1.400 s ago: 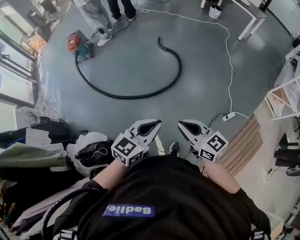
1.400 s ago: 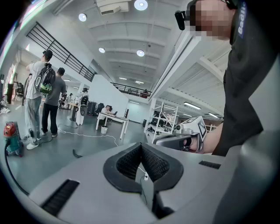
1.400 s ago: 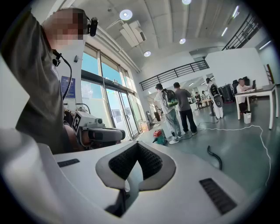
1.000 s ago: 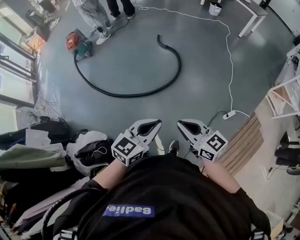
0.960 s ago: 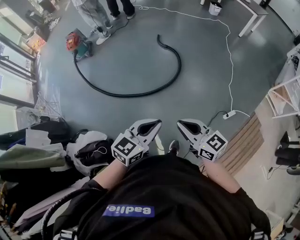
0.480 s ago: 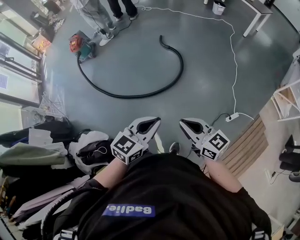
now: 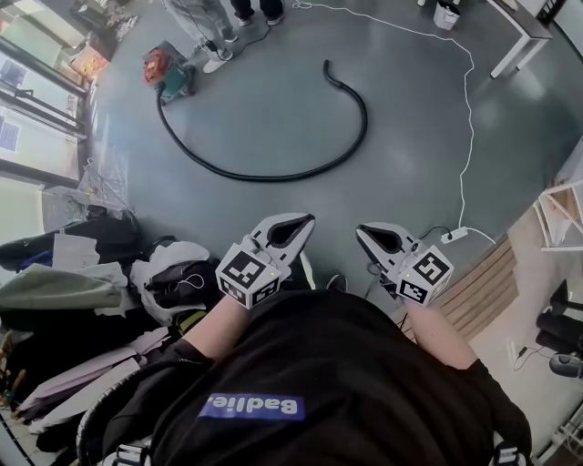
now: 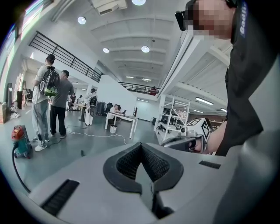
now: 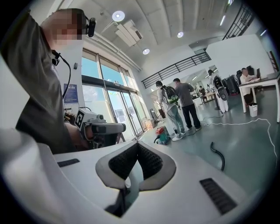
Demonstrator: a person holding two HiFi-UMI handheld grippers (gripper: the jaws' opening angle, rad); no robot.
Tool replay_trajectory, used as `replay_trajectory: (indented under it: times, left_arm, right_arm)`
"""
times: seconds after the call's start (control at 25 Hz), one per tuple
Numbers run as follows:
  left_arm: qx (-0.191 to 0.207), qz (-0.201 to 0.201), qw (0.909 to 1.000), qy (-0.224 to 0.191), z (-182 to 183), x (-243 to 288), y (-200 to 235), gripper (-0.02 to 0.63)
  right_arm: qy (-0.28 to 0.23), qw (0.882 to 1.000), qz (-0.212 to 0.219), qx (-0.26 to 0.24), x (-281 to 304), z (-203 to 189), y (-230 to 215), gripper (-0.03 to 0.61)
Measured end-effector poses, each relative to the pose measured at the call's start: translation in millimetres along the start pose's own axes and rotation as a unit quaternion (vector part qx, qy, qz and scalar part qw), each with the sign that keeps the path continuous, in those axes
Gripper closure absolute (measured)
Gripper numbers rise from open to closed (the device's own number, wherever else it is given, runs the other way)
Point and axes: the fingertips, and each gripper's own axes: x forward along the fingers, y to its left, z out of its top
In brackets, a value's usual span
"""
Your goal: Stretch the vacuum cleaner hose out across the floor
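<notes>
There was one big grey floor, and one long black hose lay on it, out in the middle and well away from the person holding the tools. The hose was bent into a wide round curve, like a big letter C. One end was joined to the one small red and green vacuum cleaner at the far left. The other end was loose and curled back a little at the far side. One heap of bags and clothes sat by the left wall. One white table stood at the far right, with one little white bin beside it. Two people stood just beside the vacuum cleaner. There were two grippers, held low and close to the body. The left gripper was squeezed tight shut with nothing in it. The right gripper was squeezed tight shut too, and it held nothing. Both were well apart from the hose. One thin white cord ran across the floor to one small plug box.
</notes>
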Motion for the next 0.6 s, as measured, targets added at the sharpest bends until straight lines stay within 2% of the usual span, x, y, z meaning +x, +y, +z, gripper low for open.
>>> replay_trajectory:
  times: [0.16, 0.44, 0.6]
  left_arm:
    - [0.006, 0.000, 1.0000, -0.004, 2, 6, 48, 0.604]
    - [0.039, -0.036, 0.9986, -0.001, 12, 37, 155, 0.604]
    - [0.030, -0.054, 0.9981, 0.006, 15, 50, 218, 0.604]
  right_arm:
    - [0.012, 1.000, -0.004, -0.009, 34, 13, -17, 0.572]
    - [0.032, 0.998, -0.061, -0.008, 101, 45, -71, 0.572]
    - [0.032, 0.996, -0.087, 0.010, 153, 59, -100, 0.572]
